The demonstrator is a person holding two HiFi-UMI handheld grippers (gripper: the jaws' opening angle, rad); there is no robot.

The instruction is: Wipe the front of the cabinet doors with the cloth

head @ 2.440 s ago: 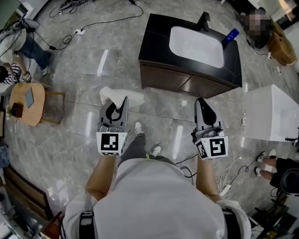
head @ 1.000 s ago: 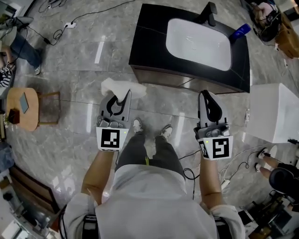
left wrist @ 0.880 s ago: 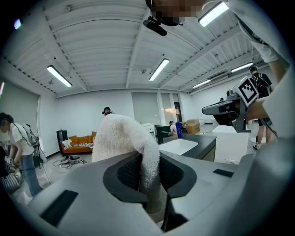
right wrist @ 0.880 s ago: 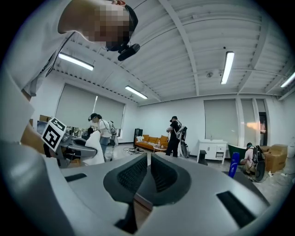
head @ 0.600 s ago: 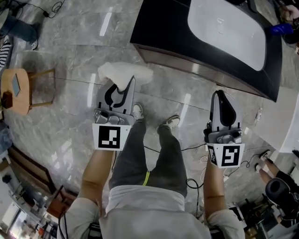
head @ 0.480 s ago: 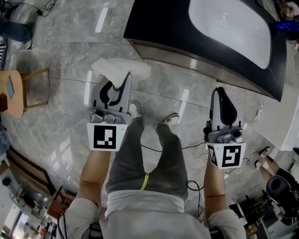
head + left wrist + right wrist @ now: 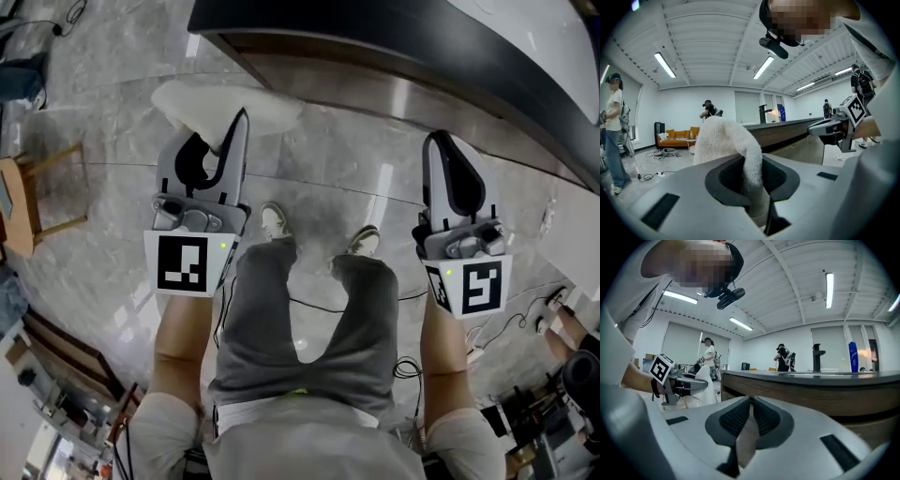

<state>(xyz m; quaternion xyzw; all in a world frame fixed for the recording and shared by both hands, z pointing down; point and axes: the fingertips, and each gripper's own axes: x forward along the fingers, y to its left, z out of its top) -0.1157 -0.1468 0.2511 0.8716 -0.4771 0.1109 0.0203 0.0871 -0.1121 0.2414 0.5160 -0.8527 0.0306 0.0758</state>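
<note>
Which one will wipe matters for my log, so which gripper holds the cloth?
The left gripper: the white cloth is clamped between its jaws, while the right gripper is shut with nothing in it.

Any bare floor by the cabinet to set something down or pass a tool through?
Bare floor runs between the cabinet front and the shoes. It is flanked by the left tool, shut on the cloth, and the shut, empty right tool. There is also bare floor between the cloth and the wooden stool. Crowded: cables lower right.

White cloth (image 7: 736,145) clamped between left gripper (image 7: 757,206) fingers.
</note>
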